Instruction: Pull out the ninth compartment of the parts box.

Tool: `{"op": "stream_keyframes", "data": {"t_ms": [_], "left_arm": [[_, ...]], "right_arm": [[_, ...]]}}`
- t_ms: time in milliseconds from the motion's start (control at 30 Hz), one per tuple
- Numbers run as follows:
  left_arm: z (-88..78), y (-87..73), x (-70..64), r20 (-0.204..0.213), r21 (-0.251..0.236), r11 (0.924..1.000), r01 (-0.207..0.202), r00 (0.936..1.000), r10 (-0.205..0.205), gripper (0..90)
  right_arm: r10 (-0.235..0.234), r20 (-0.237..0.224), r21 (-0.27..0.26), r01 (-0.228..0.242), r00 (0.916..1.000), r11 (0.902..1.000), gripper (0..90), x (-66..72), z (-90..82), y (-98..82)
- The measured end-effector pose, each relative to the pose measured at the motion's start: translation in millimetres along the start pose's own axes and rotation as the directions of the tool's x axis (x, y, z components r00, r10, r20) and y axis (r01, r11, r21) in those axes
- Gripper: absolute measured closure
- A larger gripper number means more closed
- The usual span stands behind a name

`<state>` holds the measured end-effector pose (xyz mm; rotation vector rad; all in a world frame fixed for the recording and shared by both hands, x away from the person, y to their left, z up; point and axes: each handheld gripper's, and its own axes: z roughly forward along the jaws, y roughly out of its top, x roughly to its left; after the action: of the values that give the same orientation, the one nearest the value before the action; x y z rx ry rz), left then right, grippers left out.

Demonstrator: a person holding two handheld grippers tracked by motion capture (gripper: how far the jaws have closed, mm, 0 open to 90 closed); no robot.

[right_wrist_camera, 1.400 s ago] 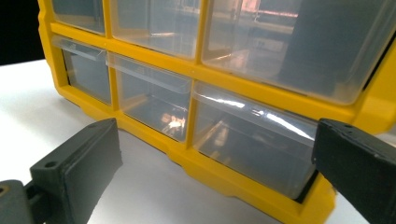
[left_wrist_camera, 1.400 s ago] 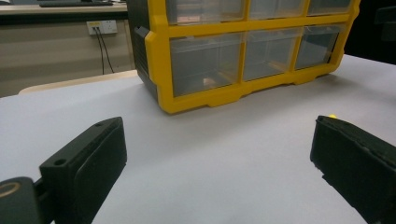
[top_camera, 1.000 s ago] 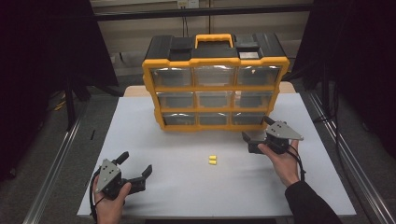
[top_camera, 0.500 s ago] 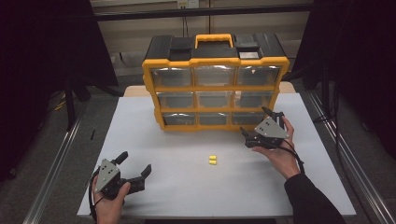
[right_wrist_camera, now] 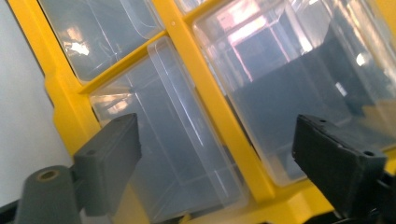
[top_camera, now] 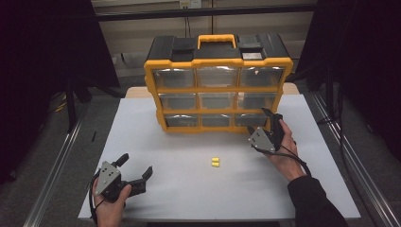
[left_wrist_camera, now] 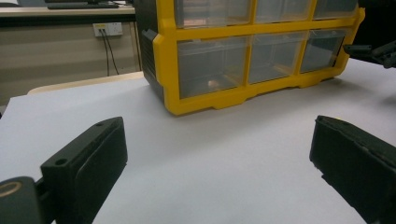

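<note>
- High view: a yellow-framed drawer cabinet (top_camera: 217, 85) with a black top and yellow carry handle (top_camera: 216, 39) stands upright at the far middle of the white table (top_camera: 189, 198), with three rows of three clear drawers facing the person.
- The right gripper (top_camera: 270, 124) is at the cabinet's lower right corner, tilted on its side, its jaws pointing at the bottom-right drawer (top_camera: 250, 120).
- Right gripper view: the jaws stand apart and grip nothing; they have just been closing a little. A yellow divider bar (right_wrist_camera: 219, 116) of the frame runs between them, with clear drawer fronts close behind. Whether a pad touches the plastic I cannot tell.
- Two small yellow pieces (top_camera: 215, 162) lie side by side on the open table, near the cabinet's front and well apart from both grippers.
- The left gripper (top_camera: 135, 171) rests low at the near left corner, its jaws spread wide and empty, well away from the cabinet.
- Left gripper view: bare table lies between its jaws, the cabinet beyond.
</note>
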<state>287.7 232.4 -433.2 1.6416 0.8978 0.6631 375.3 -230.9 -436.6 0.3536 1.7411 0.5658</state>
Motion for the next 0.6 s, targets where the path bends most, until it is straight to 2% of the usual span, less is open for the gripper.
{"op": "stream_keyframes", "data": {"t_ms": [33,100,167,233,267,300,333,433,467,533,567,600], "left_arm": [[0.1,-0.1,0.3,0.003,0.000,1.0000,-0.001,1.0000,0.001,4.1],[0.0,-0.1,0.4,0.004,0.001,1.0000,-0.001,1.0000,0.001,4.1],[0.1,-0.1,0.3,0.003,0.001,1.0000,0.000,1.0000,0.000,4.1],[0.2,-0.2,0.2,0.004,0.001,1.0000,0.000,1.0000,0.000,4.1],[0.2,-0.1,0.1,0.006,0.001,1.0000,0.000,1.0000,0.000,4.1],[0.2,-0.1,-0.1,0.006,0.000,1.0000,0.000,1.0000,0.000,4.2],[0.1,0.1,0.0,0.006,0.001,1.0000,-0.005,1.0000,0.005,4.2],[0.2,0.0,-0.4,0.009,0.000,1.0000,-0.003,1.0000,0.003,4.1],[0.2,-0.1,-0.3,0.008,0.001,1.0000,-0.003,1.0000,0.003,4.2],[0.1,-0.1,0.3,0.013,0.001,1.0000,-0.004,0.9999,0.004,4.1],[-0.1,-0.2,0.2,0.011,0.000,1.0000,0.000,0.9999,0.000,4.2],[-0.2,-0.1,0.7,0.010,-0.001,1.0000,-0.003,0.9999,0.003,4.2]], "right_arm": [[-0.036,0.008,-0.006,0.036,0.9993,0.9993,17.4,0.7,1.4,-0.5],[-0.043,0.013,-0.003,0.044,0.9990,0.9990,18.9,1.3,1.8,-0.8],[-0.077,0.024,-0.001,0.077,0.9967,0.9970,23.9,2.0,2.7,-2.7],[-0.127,0.034,0.025,0.126,0.9914,0.9917,30.1,4.2,3.5,-7.4],[-0.127,0.034,0.025,0.126,0.9914,0.9917,30.1,4.2,3.5,-7.4],[-0.160,0.027,0.047,0.159,0.9867,0.9862,33.7,4.5,4.3,-10.1],[-0.160,0.027,0.047,0.159,0.9867,0.9862,33.7,4.5,4.3,-10.1],[-0.217,0.041,0.070,0.214,0.9752,0.9743,40.8,8.1,6.7,-13.4],[-0.244,0.038,0.074,0.241,0.9690,0.9677,42.5,8.6,7.5,-13.9],[-0.250,0.040,0.077,0.246,0.9675,0.9661,42.9,9.5,7.9,-14.1],[-0.269,0.045,0.078,0.265,0.9620,0.9610,44.4,10.0,8.3,-14.2],[-0.288,0.052,0.080,0.283,0.9563,0.9558,49.7,11.6,8.0,-14.0]]}}
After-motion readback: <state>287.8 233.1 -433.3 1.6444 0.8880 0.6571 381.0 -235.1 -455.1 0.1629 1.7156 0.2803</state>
